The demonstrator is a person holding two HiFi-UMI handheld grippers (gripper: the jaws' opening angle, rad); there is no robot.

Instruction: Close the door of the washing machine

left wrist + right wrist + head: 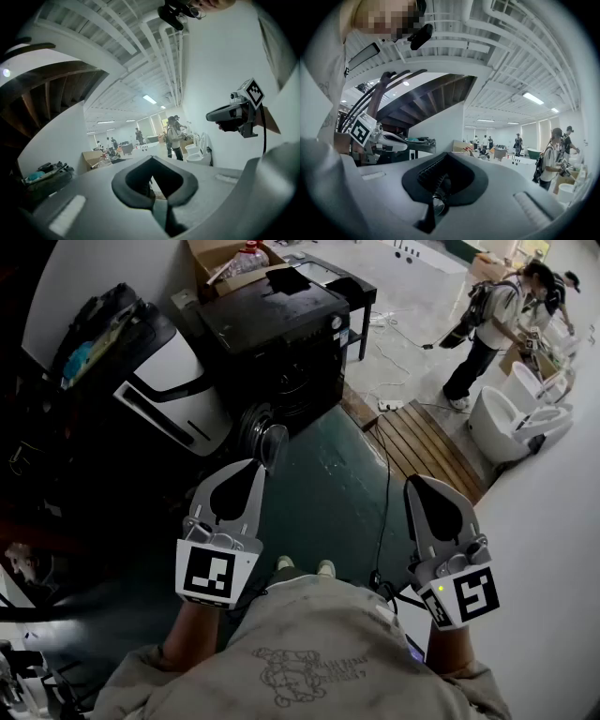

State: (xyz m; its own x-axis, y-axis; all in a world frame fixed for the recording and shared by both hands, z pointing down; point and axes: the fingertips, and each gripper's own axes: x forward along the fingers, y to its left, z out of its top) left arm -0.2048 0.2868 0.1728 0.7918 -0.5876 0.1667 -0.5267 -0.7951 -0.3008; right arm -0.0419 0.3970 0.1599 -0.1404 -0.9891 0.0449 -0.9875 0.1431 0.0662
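The black washing machine (pixel 277 334) stands ahead on the dark green floor, seen from above in the head view. Its round glass door (pixel 269 443) hangs open at the front, low down. My left gripper (pixel 251 468) is shut and empty, its tip just below and left of the door, apart from it. My right gripper (pixel 418 484) is also shut and empty, further right over the floor. In the left gripper view the left gripper (pixel 152 161) points up into the hall, with the right gripper (pixel 234 115) beside it. The right gripper view shows the right gripper (pixel 445 157) and the left gripper (pixel 379 139).
A white appliance (pixel 169 395) leans left of the machine, with a cardboard box (pixel 225 259) behind. A wooden pallet (pixel 427 442) and a black cable (pixel 385 474) lie to the right. A person (pixel 487 324) stands by white basins (pixel 511 423) at the far right.
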